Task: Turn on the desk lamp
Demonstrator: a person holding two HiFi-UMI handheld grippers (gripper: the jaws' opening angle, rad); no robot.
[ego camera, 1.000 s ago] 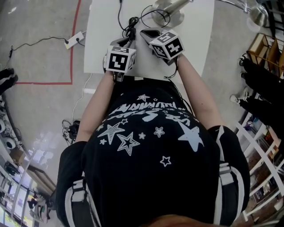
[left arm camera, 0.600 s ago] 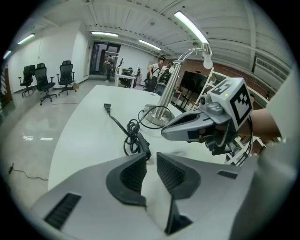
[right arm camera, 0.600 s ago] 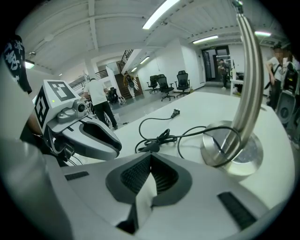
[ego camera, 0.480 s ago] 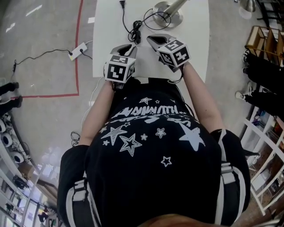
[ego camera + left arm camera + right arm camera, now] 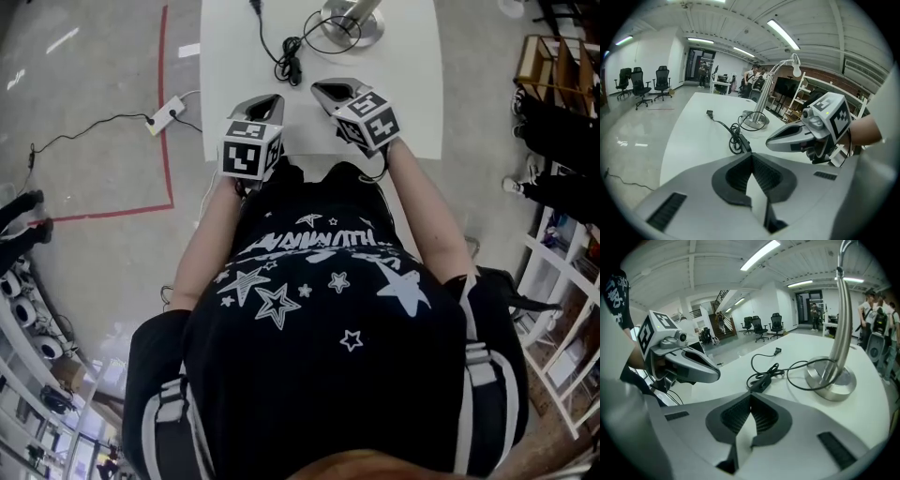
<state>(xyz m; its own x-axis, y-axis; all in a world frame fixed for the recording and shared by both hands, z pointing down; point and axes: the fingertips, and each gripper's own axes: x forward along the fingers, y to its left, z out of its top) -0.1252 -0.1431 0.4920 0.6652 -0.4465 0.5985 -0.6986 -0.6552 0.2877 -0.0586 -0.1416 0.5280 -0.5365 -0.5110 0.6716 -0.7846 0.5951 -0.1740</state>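
The desk lamp's round metal base (image 5: 352, 21) stands at the table's far side, its bent stem (image 5: 841, 324) rising to the lamp head (image 5: 797, 70). Its black cord lies coiled in front, with the inline switch (image 5: 293, 67) (image 5: 743, 143) (image 5: 760, 383) and a loose plug (image 5: 255, 7). My left gripper (image 5: 272, 97) (image 5: 751, 157) hovers short of the switch; its jaws have just been closing, and now stand shut with nothing between them. My right gripper (image 5: 323, 88) (image 5: 750, 399) hovers beside it, also shut and empty. Neither touches the cord.
The white table (image 5: 412, 94) ends just under my hands. On the floor to the left lie a power strip (image 5: 165, 112) and a red tape line (image 5: 169, 141). Shelving (image 5: 562, 56) stands to the right. Office chairs (image 5: 642, 84) stand far off.
Both grippers have drawn back from the cord and switch toward the table's near edge and risen a little. The left gripper's jaws have closed on nothing.
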